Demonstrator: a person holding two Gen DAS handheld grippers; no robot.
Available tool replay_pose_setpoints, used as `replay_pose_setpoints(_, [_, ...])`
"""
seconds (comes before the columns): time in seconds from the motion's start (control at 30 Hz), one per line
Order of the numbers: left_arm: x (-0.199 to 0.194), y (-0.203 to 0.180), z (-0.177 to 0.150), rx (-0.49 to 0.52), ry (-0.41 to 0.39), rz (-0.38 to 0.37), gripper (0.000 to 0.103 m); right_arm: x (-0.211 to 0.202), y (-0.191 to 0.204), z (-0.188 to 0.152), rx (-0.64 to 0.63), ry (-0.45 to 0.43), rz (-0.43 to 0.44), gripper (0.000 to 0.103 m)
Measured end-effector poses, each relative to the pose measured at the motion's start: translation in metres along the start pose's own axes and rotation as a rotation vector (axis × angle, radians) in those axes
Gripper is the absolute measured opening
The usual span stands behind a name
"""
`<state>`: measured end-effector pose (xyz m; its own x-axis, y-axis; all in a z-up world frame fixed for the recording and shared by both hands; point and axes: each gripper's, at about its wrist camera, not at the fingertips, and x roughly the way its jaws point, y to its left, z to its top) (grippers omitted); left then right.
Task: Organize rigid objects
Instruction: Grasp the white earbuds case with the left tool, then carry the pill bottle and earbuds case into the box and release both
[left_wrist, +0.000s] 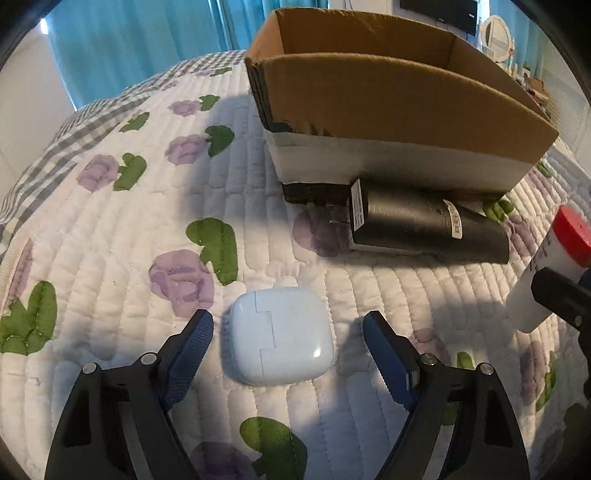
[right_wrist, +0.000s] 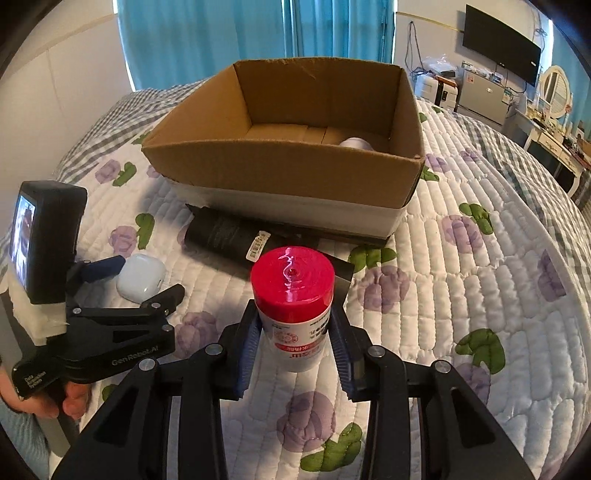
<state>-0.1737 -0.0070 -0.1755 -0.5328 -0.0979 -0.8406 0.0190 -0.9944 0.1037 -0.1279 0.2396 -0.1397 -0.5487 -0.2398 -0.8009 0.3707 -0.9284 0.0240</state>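
Observation:
A pale blue earbud case (left_wrist: 279, 336) lies on the quilt between the fingers of my open left gripper (left_wrist: 288, 328); neither pad touches it. It also shows in the right wrist view (right_wrist: 140, 277), with the left gripper (right_wrist: 147, 277) around it. My right gripper (right_wrist: 295, 328) is shut on a white bottle with a red cap (right_wrist: 293, 302), held above the quilt; the bottle also shows at the right edge of the left wrist view (left_wrist: 550, 266). A black tube (left_wrist: 424, 225) lies against the front of an open cardboard box (right_wrist: 369, 173). A pale round object (right_wrist: 355, 143) sits inside the box.
The quilted floral bedspread (right_wrist: 480, 295) covers the bed. Blue curtains (right_wrist: 221, 37) hang behind. A TV (right_wrist: 502, 48), dresser and mirror (right_wrist: 554, 92) stand at the far right, off the bed.

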Motion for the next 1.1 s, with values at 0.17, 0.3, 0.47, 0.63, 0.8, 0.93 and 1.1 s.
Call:
replay_pose_setpoints(0.17, [-0.004, -0.003, -0.006, 0.019, -0.012, -0.037, 0.051, 0.000, 0.002, -0.003, -0.008, 0.001, -0.012, 0.036])
replay_pose_setpoints(0.3, [-0.012, -0.008, -0.008, 0.031, -0.031, -0.063, 0.051, -0.002, 0.005, -0.004, -0.018, -0.006, -0.018, 0.036])
replay_pose_setpoints(0.47, [-0.033, -0.011, -0.010, 0.027, -0.073, -0.093, 0.051, -0.015, 0.009, -0.006, -0.024, -0.035, -0.030, 0.036])
replay_pose_setpoints(0.63, [-0.063, -0.008, -0.005, -0.001, -0.085, -0.122, 0.051, -0.040, 0.013, -0.001, -0.034, -0.087, -0.028, 0.036])
replay_pose_setpoints(0.8, [-0.100, -0.004, 0.005, 0.001, -0.121, -0.119, 0.051, -0.068, 0.019, 0.012, -0.061, -0.151, -0.050, 0.036])
replay_pose_setpoints(0.93, [-0.136, 0.003, 0.020, -0.005, -0.184, -0.147, 0.051, -0.095, 0.020, 0.027, -0.063, -0.196, -0.049, 0.036])
replay_pose_setpoints(1.1, [-0.172, 0.002, 0.052, 0.042, -0.273, -0.134, 0.051, -0.128, 0.017, 0.059, -0.071, -0.255, -0.046, 0.036])
